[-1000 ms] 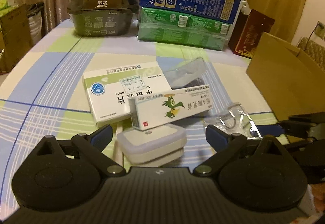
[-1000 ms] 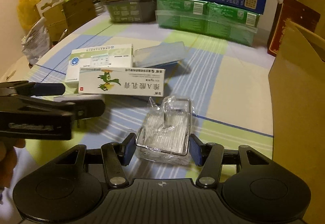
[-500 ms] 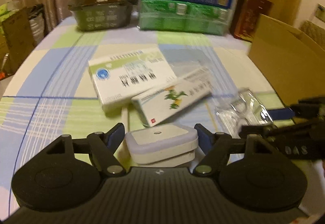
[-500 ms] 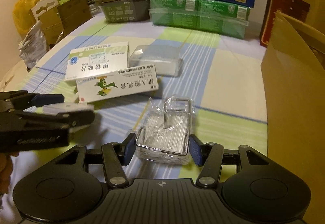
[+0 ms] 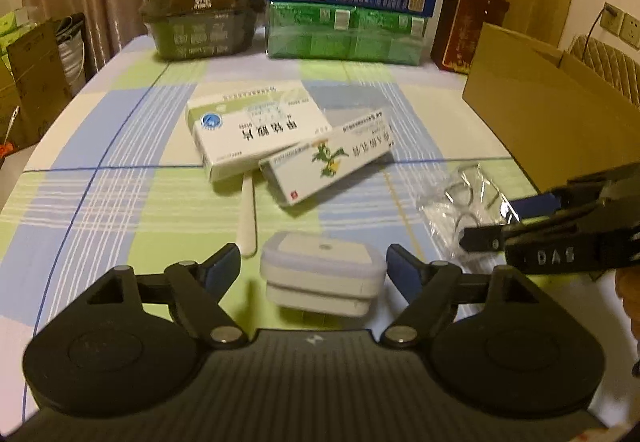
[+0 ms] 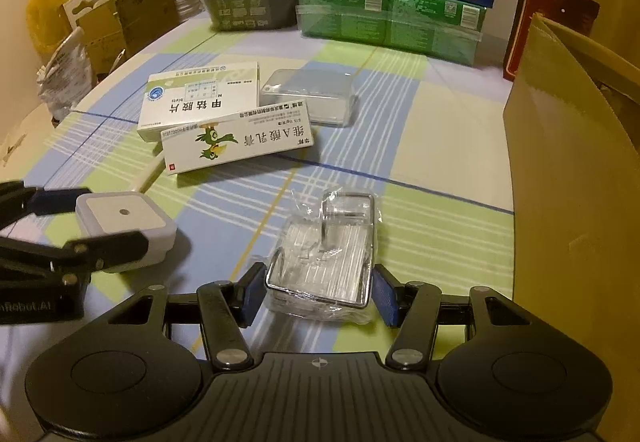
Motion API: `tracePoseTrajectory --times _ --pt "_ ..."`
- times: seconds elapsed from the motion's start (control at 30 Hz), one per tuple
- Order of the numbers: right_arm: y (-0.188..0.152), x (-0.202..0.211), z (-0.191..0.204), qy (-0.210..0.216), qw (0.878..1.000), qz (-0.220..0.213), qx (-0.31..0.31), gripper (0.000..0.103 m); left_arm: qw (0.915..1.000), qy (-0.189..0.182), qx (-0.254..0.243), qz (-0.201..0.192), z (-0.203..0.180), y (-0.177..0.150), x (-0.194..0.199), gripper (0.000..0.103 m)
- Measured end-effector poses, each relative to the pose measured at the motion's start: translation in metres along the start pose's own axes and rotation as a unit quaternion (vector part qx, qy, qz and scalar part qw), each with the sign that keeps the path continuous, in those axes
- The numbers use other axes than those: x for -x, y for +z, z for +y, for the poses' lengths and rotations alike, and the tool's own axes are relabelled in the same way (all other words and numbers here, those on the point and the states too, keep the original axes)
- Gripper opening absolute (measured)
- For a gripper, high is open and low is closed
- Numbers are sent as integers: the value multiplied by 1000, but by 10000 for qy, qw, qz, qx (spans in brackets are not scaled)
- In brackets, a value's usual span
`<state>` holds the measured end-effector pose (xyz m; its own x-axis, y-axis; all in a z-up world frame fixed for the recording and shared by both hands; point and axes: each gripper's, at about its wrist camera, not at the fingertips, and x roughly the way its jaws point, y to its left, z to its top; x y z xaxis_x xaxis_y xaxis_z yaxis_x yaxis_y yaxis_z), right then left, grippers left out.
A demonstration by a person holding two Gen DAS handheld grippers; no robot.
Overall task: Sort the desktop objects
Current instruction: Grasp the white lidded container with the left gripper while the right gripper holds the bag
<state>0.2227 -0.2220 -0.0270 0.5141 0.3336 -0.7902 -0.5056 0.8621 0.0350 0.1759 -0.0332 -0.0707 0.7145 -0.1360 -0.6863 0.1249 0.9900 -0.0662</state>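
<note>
My left gripper (image 5: 314, 268) is open around a small white square box (image 5: 322, 272) on the checked tablecloth, with a gap on each side; the box also shows in the right wrist view (image 6: 126, 228). My right gripper (image 6: 318, 296) is open around a clear bag holding a metal wire rack (image 6: 326, 262), pads close to its sides; the bag also shows in the left wrist view (image 5: 460, 207). Beyond lie a white-green medicine box (image 6: 200, 105), a long white box with a green bird (image 6: 238, 145) and a clear plastic box (image 6: 308, 97).
An open cardboard box (image 6: 576, 169) stands at the right. At the table's back stand a dark HONGLU case (image 5: 200, 5) and stacked blue and green cartons (image 5: 348, 5). A white stick (image 5: 248, 217) lies by the medicine boxes. More boxes and bags stand off the left edge.
The left gripper has drawn back toward the near edge and its jaws have widened from the white box. The right gripper has stayed open around the bagged rack.
</note>
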Motion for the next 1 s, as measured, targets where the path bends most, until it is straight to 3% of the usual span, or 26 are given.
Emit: tracePoseTrajectory --times 0.17,0.4,0.5,0.53,0.57,1.0 --pt "0 -3 -2 -17 10000 -8 42 74 9999 -36 -134 80 -4 2 -7 77" --pt "2 -7 -6 72 9999 24 -132 74 9997 -93 -155 161 -4 2 -14 73" --pt "3 -7 -6 80 9996 45 -252 70 9996 -76 -199 193 -4 2 -15 71" --pt "3 -7 -6 121 9995 52 -289 57 9996 -78 -198 209 -4 2 -16 67" --pt "4 -7 -6 91 9995 52 -304 54 9995 -81 -195 223 -4 2 -17 66" --pt "7 5 -5 -59 9994 -203 -278 53 9997 -144 -125 157 -4 4 -13 61"
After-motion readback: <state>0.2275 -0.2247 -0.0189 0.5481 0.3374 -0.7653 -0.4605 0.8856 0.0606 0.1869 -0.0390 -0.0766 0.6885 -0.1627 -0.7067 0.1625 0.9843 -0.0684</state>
